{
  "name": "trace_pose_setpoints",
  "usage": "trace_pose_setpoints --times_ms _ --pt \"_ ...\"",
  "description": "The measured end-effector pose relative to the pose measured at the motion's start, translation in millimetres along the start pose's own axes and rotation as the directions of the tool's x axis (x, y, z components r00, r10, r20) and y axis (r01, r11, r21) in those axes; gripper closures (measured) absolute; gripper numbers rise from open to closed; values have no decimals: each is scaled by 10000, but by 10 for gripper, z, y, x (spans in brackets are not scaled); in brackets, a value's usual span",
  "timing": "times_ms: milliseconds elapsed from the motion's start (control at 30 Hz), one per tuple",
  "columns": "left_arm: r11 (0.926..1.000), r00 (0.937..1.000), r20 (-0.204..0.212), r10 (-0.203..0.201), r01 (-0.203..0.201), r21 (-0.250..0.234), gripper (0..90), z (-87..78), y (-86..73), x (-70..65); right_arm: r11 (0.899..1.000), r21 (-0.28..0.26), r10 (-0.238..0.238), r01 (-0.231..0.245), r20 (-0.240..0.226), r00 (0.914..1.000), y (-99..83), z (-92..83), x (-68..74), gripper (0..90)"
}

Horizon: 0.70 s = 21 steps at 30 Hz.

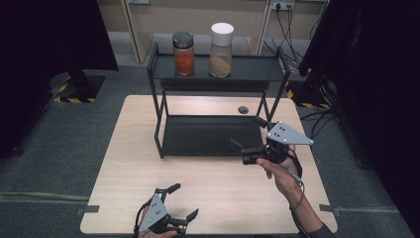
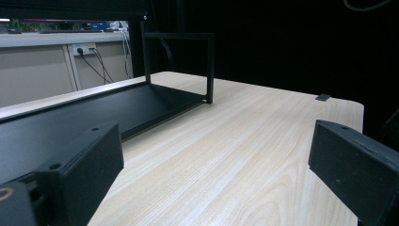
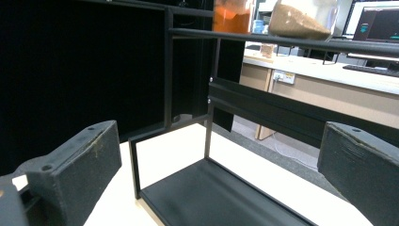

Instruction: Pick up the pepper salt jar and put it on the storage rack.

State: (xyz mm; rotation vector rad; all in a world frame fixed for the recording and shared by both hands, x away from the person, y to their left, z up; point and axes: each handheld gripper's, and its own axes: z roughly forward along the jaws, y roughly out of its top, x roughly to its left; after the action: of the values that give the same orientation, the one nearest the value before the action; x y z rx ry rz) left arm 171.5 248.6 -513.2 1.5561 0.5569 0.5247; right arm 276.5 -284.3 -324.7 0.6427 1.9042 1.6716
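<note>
A black two-tier metal rack (image 1: 218,69) stands at the back of the wooden table (image 1: 124,168). On its top shelf sit a jar of orange-red powder (image 1: 183,54) with a dark lid and a jar of brown powder (image 1: 221,50) with a white lid. My right gripper (image 1: 247,133) is held open above the rack's lower shelf (image 1: 208,135) at its right front corner, with nothing between the jaws. My left gripper (image 1: 183,201) is open near the table's front edge, also holding nothing. In the right gripper view the two jars (image 3: 233,14) (image 3: 299,21) show above the top shelf rail.
A small dark round disc (image 1: 242,109) lies on the table behind the rack's right legs. Cables and wall sockets (image 1: 283,6) are at the back. Dark curtains stand left and right. Grey carpet (image 1: 59,144) surrounds the table.
</note>
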Motion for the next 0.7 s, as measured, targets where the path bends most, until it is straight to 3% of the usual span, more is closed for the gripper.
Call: trace_pose_setpoints --times_ms 333,700 --pt "10000 10000 -3 16 -16 10 33 5 -3 -1 9995 -75 295 -296 -194 9994 -199 -142 48 4" --pt "10000 10000 -25 7 -7 -21 34 0 -3 -1 9987 -123 487 -493 -438 9979 -383 -186 145 4"
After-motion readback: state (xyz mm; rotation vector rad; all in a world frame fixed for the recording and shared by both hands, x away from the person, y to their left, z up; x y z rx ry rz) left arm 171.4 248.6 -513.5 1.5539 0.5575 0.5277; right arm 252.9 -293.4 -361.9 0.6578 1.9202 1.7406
